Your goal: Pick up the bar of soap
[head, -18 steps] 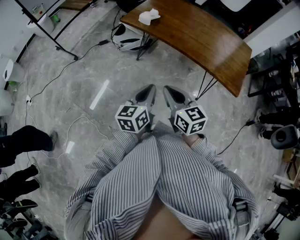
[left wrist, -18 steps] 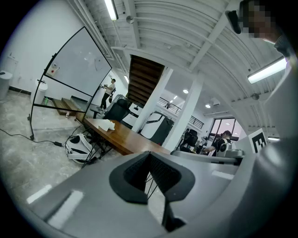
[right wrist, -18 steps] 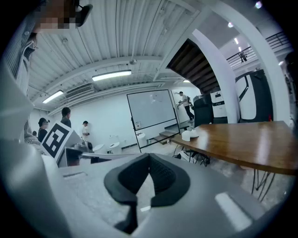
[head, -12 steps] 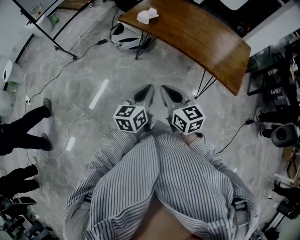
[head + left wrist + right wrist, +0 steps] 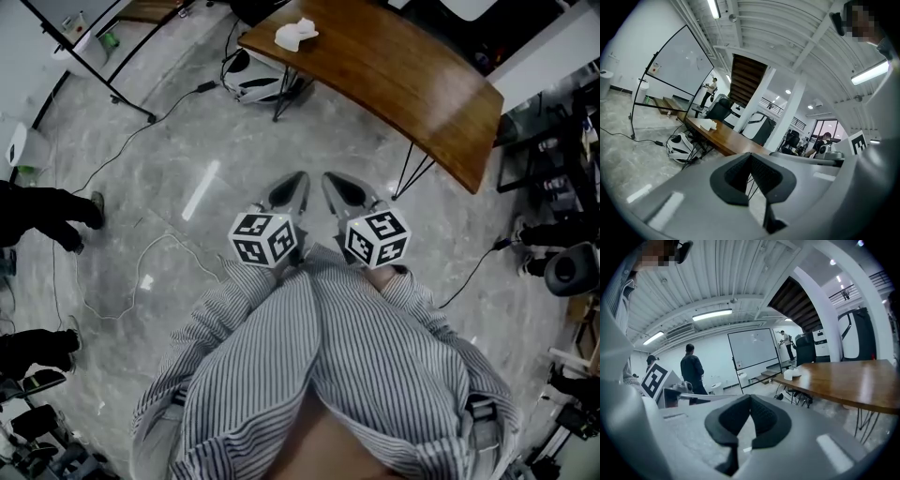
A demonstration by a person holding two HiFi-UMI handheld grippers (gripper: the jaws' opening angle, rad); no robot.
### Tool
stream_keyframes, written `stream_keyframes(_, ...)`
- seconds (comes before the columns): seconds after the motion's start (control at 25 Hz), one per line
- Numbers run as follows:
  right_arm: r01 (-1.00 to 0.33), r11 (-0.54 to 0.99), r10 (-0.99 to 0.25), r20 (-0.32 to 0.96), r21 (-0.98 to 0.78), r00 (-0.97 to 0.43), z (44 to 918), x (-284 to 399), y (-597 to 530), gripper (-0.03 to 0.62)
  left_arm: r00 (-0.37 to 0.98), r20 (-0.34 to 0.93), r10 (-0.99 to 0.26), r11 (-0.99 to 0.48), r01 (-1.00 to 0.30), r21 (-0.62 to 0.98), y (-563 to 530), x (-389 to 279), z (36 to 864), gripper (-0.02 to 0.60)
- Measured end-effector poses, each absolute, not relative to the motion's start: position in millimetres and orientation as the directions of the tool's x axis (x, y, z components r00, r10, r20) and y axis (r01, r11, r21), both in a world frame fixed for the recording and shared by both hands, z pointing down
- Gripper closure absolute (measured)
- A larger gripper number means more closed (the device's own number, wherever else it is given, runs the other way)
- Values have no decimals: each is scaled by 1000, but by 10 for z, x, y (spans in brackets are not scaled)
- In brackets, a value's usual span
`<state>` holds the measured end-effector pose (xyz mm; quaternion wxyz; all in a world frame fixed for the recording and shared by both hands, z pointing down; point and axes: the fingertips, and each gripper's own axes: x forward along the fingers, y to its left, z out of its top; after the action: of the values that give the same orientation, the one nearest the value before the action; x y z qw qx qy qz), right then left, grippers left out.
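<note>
While both tools hang side by side over the floor at frame centre, just ahead of the person's striped shirt, the pickup has not begun. The left tool and the right tool each have their jaws pressed together with nothing between them. The only likely bar of soap is a small white lump at the upper-left end of the wooden desk, well apart from both tools and too small to confirm. The approach, opening, grasp and lift all look left to do.
</note>
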<state>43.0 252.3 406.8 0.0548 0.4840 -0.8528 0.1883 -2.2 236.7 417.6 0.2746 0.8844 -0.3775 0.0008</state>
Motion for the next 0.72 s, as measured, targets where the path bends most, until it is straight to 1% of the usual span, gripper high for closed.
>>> stream_keyframes(0.2,-843,456,-809,264,-285,-526,4080,584,2373,591,725,177,-666,-562,-643,520,2171,104,4166,577)
stream_keyframes(0.36,-848,439,-813,270,-298,-516,4080,770,2205,591,718,184,-671,-560,-653,509,2048,238,4149,577)
stream_keyframes(0.52,-838,454,-797,283,-304,-534,4183,802,2159,591,704,214,-677,-530,-668,522,2037,311,4306,577)
stream_keyframes(0.72,-844,446,-793,305,-298,-527,4341,913,1849,591,685,212,-697,-529,-690,493,1674,319,4380,577)
